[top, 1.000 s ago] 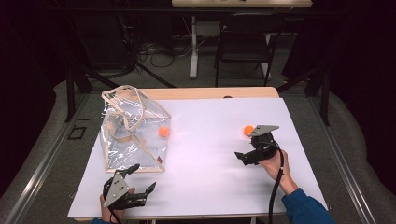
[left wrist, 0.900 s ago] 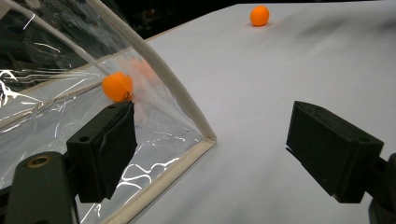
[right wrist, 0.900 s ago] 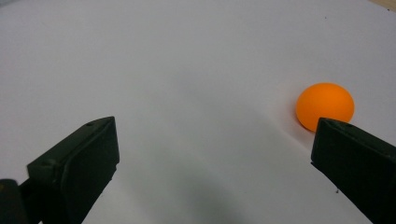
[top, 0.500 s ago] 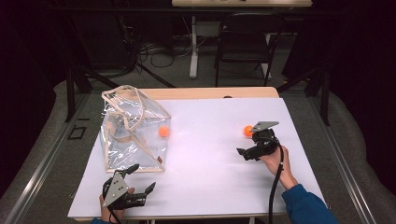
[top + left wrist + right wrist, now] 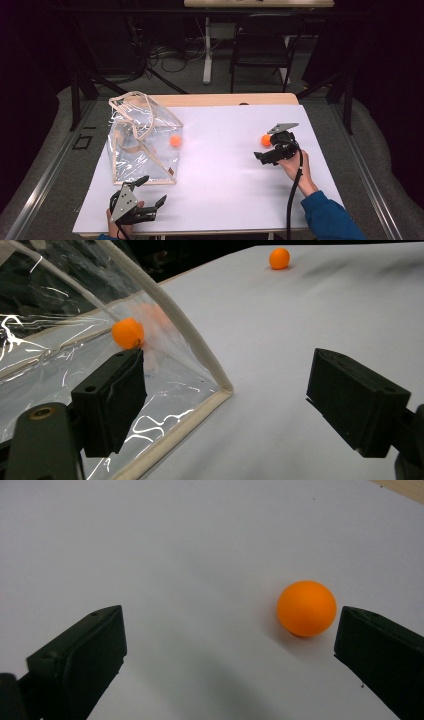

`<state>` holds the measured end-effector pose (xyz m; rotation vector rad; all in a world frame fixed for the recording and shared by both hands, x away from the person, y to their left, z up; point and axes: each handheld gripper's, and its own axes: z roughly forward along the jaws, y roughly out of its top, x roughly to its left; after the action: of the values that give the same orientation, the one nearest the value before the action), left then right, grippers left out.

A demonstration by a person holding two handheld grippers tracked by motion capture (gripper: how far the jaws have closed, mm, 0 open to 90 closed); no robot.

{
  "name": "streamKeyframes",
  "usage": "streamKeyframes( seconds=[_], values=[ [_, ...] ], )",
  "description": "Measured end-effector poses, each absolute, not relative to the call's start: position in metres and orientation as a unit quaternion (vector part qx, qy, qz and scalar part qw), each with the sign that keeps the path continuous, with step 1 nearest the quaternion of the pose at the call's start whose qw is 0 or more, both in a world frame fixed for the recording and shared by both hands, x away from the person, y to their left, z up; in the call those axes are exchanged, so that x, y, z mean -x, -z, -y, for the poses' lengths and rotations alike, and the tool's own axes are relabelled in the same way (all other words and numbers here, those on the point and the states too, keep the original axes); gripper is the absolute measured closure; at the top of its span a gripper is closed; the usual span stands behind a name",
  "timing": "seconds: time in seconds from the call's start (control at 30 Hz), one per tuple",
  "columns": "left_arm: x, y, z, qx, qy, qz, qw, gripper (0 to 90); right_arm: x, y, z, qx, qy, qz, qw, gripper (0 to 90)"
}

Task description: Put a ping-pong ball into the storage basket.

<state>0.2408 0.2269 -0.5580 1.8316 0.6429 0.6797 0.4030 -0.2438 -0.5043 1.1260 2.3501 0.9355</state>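
Your work surface is a white table (image 5: pixel 220 200) with a bare wooden strip along its far edge. On its left half stands a clear plastic bag (image 5: pixel 142 145) with beige trim and handles, upright, its mouth facing up. An orange ball (image 5: pixel 175 140) sits at the bag's right wall, low down; through the glare of the plastic you cannot tell for certain whether it lies inside or presses against the outside, though in the left gripper view it (image 5: pixel 127 333) appears behind the film.

Your left gripper (image 5: pixel 148 201) rests at the near left edge of the table, just in front of the bag's near corner. Its jaws stand wide apart with nothing between them but the bag's trimmed corner (image 5: pixel 220 390) and bare table.

Your right gripper (image 5: pixel 263 153) is on the right half of the table, well apart from the bag. Its jaws are spread wide and hold nothing.

A second orange ball (image 5: pixel 306 608) lies on the table between those jaws, close beside the right-hand one, not visibly touching it. In the high view it (image 5: pixel 266 140) sits just at the far side of that gripper.
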Motion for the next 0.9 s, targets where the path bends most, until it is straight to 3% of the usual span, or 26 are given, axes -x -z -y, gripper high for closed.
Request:
streamKeyframes(
  seconds=[0.9],
  values=[
    [-0.238, 0.557, -0.228, -0.759, -0.285, -0.267, 0.521, 15.8, -0.448, 0.501, 0.255, -0.439, -0.300, -0.827, 0.181, 0.0]
  ],
)
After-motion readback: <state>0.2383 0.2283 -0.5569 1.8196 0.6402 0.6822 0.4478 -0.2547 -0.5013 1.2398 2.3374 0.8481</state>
